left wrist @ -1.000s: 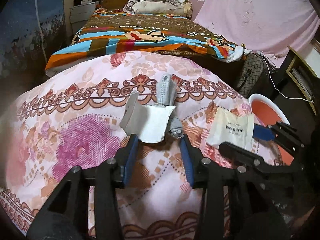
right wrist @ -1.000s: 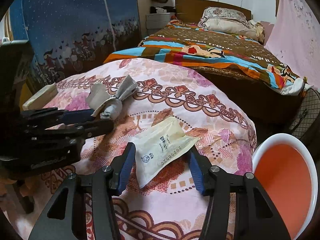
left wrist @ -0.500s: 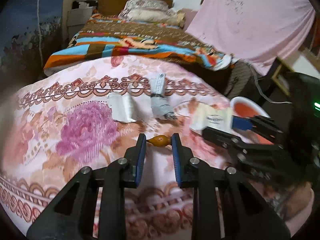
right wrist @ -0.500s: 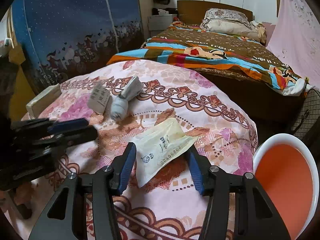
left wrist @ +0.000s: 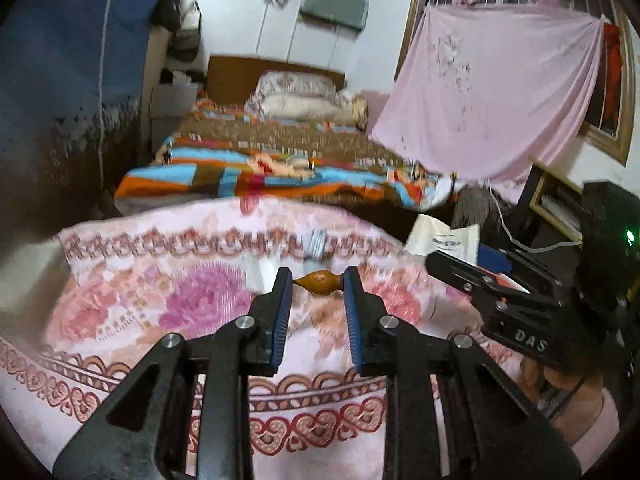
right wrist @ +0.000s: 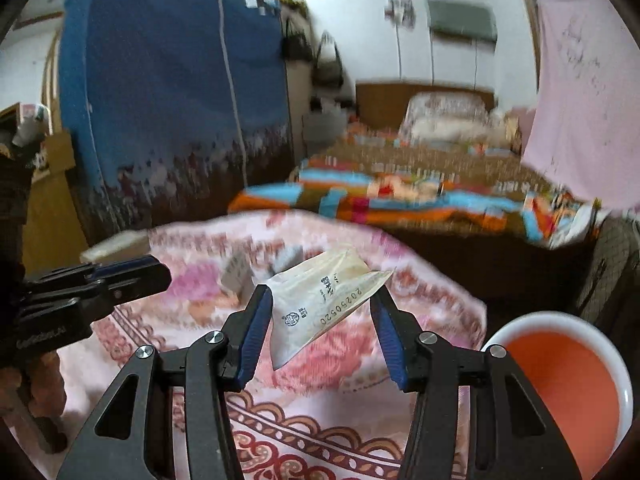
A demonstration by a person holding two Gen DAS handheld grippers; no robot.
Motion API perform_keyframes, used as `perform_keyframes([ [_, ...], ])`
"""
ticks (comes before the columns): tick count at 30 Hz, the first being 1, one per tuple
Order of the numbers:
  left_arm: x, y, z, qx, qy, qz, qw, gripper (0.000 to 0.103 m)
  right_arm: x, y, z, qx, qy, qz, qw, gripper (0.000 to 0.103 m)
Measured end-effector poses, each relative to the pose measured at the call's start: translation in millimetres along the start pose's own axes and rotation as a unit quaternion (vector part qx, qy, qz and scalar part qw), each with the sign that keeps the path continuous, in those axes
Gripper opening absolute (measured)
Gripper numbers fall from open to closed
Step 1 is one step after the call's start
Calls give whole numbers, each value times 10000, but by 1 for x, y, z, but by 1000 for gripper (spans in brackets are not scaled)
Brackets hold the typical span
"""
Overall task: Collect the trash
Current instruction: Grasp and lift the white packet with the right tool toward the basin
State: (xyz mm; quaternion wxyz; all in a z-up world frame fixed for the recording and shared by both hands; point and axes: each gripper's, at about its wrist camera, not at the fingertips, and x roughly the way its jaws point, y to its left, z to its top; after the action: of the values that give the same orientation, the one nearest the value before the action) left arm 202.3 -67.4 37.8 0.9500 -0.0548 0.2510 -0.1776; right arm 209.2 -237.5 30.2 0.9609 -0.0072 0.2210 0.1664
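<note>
My left gripper (left wrist: pixel 318 280) is shut on a small brown twisted wrapper (left wrist: pixel 319 281) and holds it above the floral pink tablecloth (left wrist: pixel 160 304). My right gripper (right wrist: pixel 322 296) is shut on a cream printed packet (right wrist: pixel 320 304), lifted off the cloth; the packet also shows in the left wrist view (left wrist: pixel 444 236). A grey-white piece of paper (left wrist: pixel 260 274) and a grey remote control (left wrist: pixel 316 244) lie on the cloth beyond the left gripper, blurred. The white bin with an orange inside (right wrist: pixel 568 384) stands at the lower right.
A bed with a striped colourful blanket (left wrist: pixel 280 168) lies behind the table. A blue wardrobe cover (right wrist: pixel 168 92) stands at the left, a pink hanging sheet (left wrist: pixel 492 92) at the right. A dark patterned bag (left wrist: pixel 476 208) sits beside the bed.
Both grippers have risen and tilted up with their loads. The right gripper closed on the packet and lifted it off the cloth. The left gripper keeps the brown wrapper.
</note>
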Motion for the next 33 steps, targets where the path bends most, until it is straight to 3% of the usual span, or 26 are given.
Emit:
perform_keyframes([
  [6, -19, -26, 14, 350, -679, 43, 9971, 10, -38, 4, 6, -200, -1087, -322, 9933, 49],
  [11, -30, -50, 20, 764, -1176, -5, 9901, 10, -68, -3, 10, -133, -1919, -623, 9793, 49],
  [16, -34, -70, 24, 1042, -1392, -142, 9847, 10, -92, -18, 11, 99, -2522, -907, 9634, 49],
  [21, -29, -87, 27, 1169, -1425, -357, 9822, 10, -102, -39, 13, 354, -2657, -1201, 9559, 49],
  [33, -4, -131, 27, 1291, -1129, -961, 9805, 10, -114, -83, 4, 1030, -2504, -1769, 9463, 49],
])
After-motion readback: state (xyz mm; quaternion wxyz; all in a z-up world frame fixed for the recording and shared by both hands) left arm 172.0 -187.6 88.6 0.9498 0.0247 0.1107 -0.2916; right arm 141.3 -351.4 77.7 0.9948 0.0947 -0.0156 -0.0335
